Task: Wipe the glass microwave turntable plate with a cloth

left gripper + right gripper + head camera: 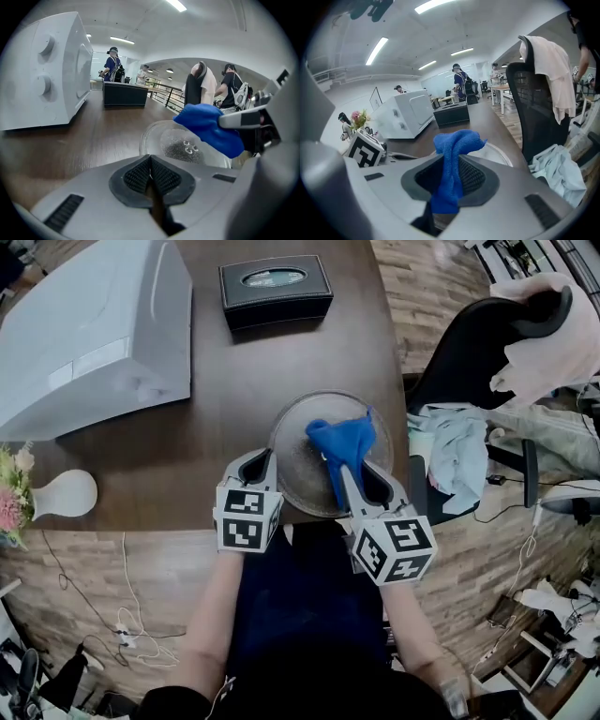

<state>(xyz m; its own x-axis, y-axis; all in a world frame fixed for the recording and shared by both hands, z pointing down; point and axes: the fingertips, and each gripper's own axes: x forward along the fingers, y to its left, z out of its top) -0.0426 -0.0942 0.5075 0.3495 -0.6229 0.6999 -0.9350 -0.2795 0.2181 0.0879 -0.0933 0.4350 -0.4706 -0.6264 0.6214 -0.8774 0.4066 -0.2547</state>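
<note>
Glass plate (291,442) (157,136) (499,154): round and clear, lying flat on the dark wooden table (187,427), in the middle of the head view, close to the table's near edge.
Cloth (342,442) (211,126) (452,154): blue and bunched, standing in a crumpled peak over the right half of the plate. I cannot tell whether it rests on the glass.
Right gripper (352,474) (451,180): jaws clamped on the cloth, with a blue strip running down between the ribbed pads. It sits at the plate's lower right rim.
Left gripper (260,465) (150,171): ribbed pads pressed together with nothing between them. It sits at the plate's lower left rim, just beside the glass; contact cannot be judged.
Microwave (94,329): white, in the upper left of the head view, well apart from the plate.
Tissue box (276,289): black, at top centre.
Vase (64,493): white, at the left edge.
Chair (469,352): black, in the upper right, with a pale garment draped over its back.
</note>
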